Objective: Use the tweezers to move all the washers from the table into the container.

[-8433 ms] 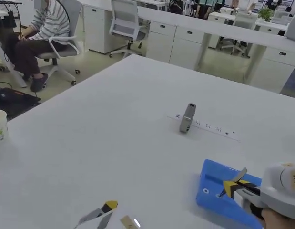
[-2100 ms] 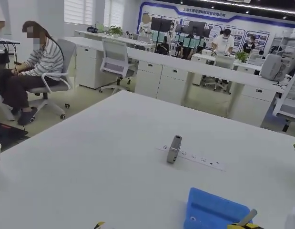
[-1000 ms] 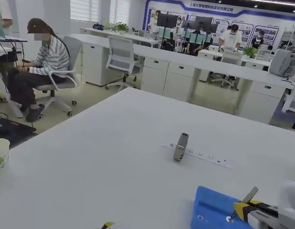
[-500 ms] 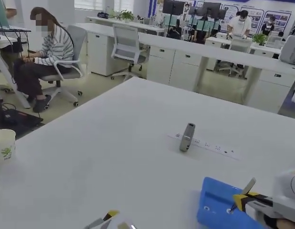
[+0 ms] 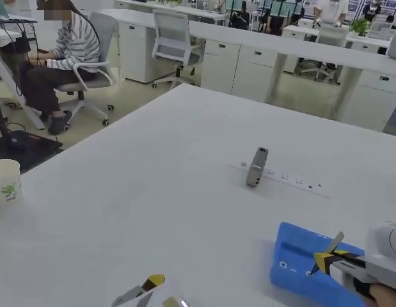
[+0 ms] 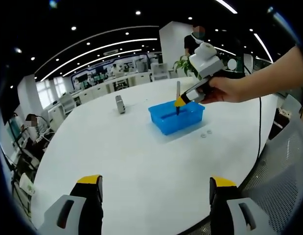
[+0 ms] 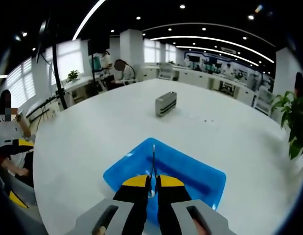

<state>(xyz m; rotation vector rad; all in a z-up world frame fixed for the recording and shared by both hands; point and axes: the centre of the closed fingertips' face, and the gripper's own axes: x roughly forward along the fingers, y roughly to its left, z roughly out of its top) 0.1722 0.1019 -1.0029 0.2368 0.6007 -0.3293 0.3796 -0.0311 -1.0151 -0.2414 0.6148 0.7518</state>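
Keeping tweezers (image 5: 329,249) over blue container (image 5: 299,232), right tool (image 7: 152,182) still clamped, left tool (image 6: 151,184) spread

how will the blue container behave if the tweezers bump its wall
The blue container looks like thin plastic, shallow and wide, so it is probably light and unlikely to tip. On the smooth white table it would likely slide when the tweezers push it.

I'm seeing a matt white table (image 5: 153,192), a smooth blue plastic container (image 7: 200,177), thin shiny metal tweezers (image 7: 153,159), a paper cup (image 5: 6,181).
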